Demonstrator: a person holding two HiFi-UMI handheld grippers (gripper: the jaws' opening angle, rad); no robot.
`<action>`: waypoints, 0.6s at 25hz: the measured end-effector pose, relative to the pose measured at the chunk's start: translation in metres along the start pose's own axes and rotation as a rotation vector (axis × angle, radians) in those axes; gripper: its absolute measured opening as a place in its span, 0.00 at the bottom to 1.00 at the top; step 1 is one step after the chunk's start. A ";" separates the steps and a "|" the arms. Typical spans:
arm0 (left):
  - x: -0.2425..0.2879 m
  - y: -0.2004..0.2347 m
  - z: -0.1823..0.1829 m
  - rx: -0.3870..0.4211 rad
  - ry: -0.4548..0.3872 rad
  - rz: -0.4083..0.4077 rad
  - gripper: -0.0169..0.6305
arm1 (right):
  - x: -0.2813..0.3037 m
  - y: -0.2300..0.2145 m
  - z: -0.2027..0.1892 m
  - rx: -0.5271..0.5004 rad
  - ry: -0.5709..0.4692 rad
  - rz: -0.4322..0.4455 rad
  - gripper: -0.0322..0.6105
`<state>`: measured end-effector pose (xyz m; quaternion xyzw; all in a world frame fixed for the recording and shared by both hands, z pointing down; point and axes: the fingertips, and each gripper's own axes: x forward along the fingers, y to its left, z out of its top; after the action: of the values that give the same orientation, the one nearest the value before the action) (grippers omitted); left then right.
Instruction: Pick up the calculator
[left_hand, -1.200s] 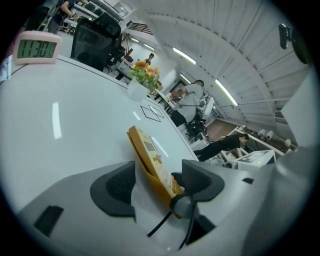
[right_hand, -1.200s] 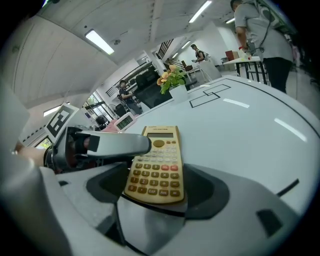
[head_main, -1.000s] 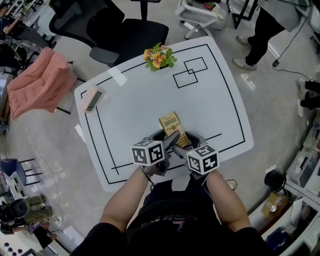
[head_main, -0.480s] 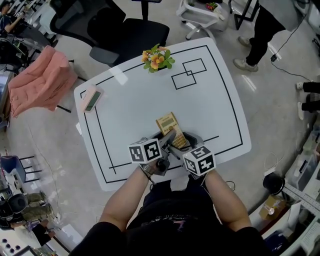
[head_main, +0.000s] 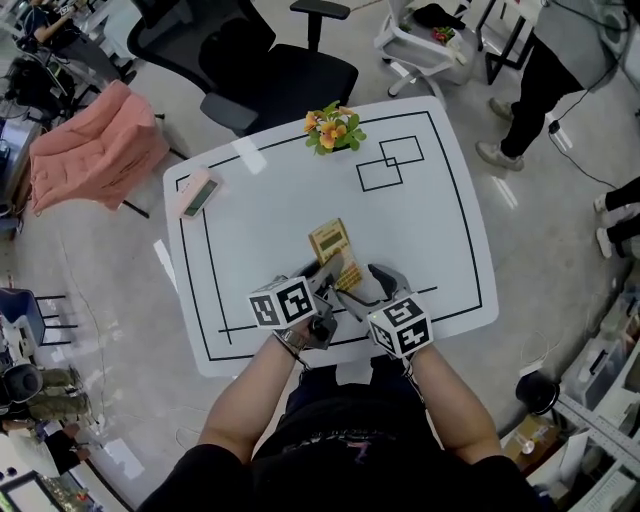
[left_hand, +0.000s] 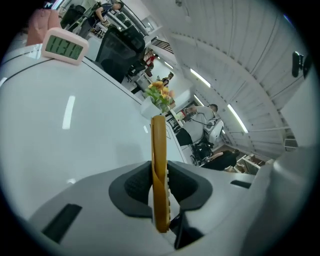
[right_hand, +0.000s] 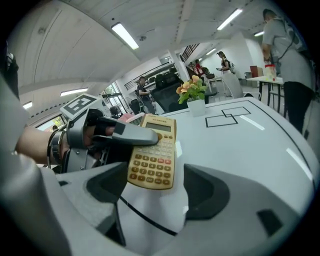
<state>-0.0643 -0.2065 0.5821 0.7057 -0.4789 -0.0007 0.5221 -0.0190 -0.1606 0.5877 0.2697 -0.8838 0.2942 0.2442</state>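
The yellow calculator (head_main: 332, 248) hangs a little above the white table (head_main: 430, 220), near its front edge. My left gripper (head_main: 336, 272) is closing its jaws on the calculator's near end, one pad on the key face and one underneath. In the left gripper view the calculator (left_hand: 159, 165) stands edge-on between the pads of the left gripper (left_hand: 160, 181). My right gripper (head_main: 368, 290) sits just right of it, open. In the right gripper view the calculator (right_hand: 155, 152) floats ahead of the right gripper (right_hand: 157, 192), touching neither jaw.
A small pot of orange flowers (head_main: 333, 128) stands at the table's far edge, with black tape squares (head_main: 390, 162) beside it. A pink digital clock (head_main: 195, 193) lies at the far left corner. A black office chair (head_main: 280, 70) and a standing person (head_main: 560, 70) are beyond the table.
The left gripper's jaws have narrowed onto the calculator and it has risen off the table with it. The right gripper has stayed beside it, only rolling a little.
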 end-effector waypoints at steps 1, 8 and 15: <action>-0.003 0.000 0.005 -0.005 -0.020 0.001 0.15 | -0.001 0.000 0.004 -0.017 -0.007 0.000 0.60; -0.027 -0.011 0.033 0.018 -0.151 0.017 0.15 | -0.012 -0.004 0.032 -0.110 -0.046 0.015 0.60; -0.060 -0.027 0.053 0.084 -0.283 0.076 0.15 | -0.025 -0.002 0.060 -0.201 -0.083 0.052 0.55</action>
<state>-0.1054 -0.2044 0.5083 0.7011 -0.5738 -0.0606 0.4191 -0.0161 -0.1924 0.5316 0.2327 -0.9249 0.1989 0.2256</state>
